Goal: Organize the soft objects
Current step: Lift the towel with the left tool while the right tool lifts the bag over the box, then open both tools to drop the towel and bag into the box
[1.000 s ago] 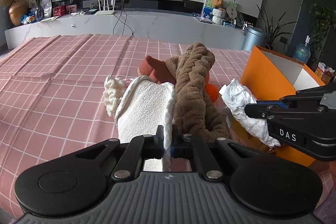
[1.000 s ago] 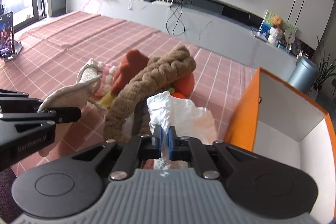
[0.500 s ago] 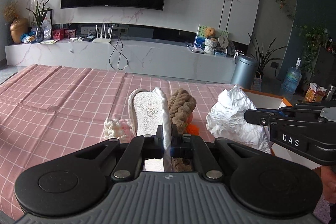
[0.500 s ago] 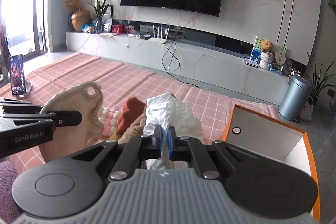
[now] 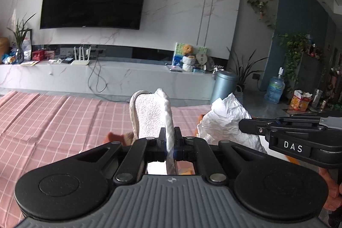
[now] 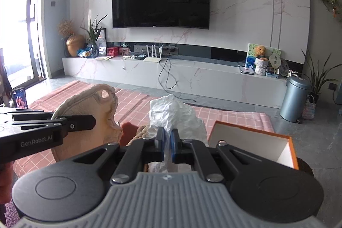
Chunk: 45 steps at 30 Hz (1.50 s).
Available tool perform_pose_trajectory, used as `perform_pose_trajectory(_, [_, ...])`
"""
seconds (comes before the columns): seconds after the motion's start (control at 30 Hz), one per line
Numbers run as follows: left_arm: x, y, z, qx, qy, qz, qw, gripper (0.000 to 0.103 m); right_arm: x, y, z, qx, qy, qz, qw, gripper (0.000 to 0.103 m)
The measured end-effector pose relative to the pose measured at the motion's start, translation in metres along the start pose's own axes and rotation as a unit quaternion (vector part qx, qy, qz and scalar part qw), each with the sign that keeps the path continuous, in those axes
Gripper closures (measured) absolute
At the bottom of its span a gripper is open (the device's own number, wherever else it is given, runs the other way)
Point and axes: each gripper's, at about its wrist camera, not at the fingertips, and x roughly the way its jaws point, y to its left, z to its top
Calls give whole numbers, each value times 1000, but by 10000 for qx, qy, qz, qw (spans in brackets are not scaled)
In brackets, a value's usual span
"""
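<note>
My left gripper is shut on the edge of a cream towelling cloth, which stands up in front of it, clear of the pink checked cover. To its right, my right gripper is shut on a crumpled white sheet. The right wrist view shows the same: right gripper pinching the white sheet, left gripper at the left with the cream cloth. Below them, a brown braided plush and a rust-red soft thing peek out, mostly hidden.
An open orange box with a white inside stands at the right on the checked cover. A phone on a stand is at the far left. Beyond lie a marble TV bench and a grey bin.
Both grippers have risen and tilted up, each lifting its thing off the pile. The brown plush and the red thing have dropped low in the views. The orange box now sits lower right.
</note>
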Motion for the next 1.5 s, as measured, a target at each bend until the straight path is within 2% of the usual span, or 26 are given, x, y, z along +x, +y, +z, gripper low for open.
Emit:
perform_pose_trajectory(0.23, [9, -27, 22, 75, -156, -658, 9977, 97, -21, -31, 3, 166, -93, -316, 9993, 100])
perform_pose_trajectory(0.4, [26, -46, 34, -115, -165, -1331, 9909, 98, -26, -65, -2, 485, 110, -521, 9974, 100])
perform_pose_trajectory(0.53, [51, -63, 28, -277, 69, -1793, 9834, 98, -23, -89, -16, 684, 371, -719, 9944, 100])
perform_pose_trajectory(0.67, [84, -86, 12, -231, 599, -2065, 9763, 98, -13, -114, -38, 1052, 713, -864, 9881, 100])
perform_pose_trajectory(0.8, [117, -101, -11, -59, 1131, -2038, 9724, 98, 0, -133, -63, 1450, 1086, -890, 9794, 100])
perform_pose_trajectory(0.87, [129, -106, -20, 56, 1272, -1977, 9719, 98, 6, -138, -74, 1612, 1238, -880, 9752, 100])
perform_pose_trajectory(1.0, [139, -113, -39, 395, 1671, -1745, 9696, 98, 23, -134, -86, 1528, 1466, -932, 9729, 100])
perform_pose_trajectory(1.1, [143, -119, -48, 605, 2004, -1609, 9645, 98, 36, -134, -96, 1512, 1655, -915, 9703, 100])
perform_pose_trajectory(1.23, [142, -127, -56, 1026, 2218, -1448, 9588, 97, 49, -133, -105, 1593, 1899, -765, 9658, 100])
perform_pose_trajectory(1.5, [143, -137, -57, 1414, 2560, -1167, 9491, 94, 67, -135, -111, 1745, 2284, -550, 9562, 99])
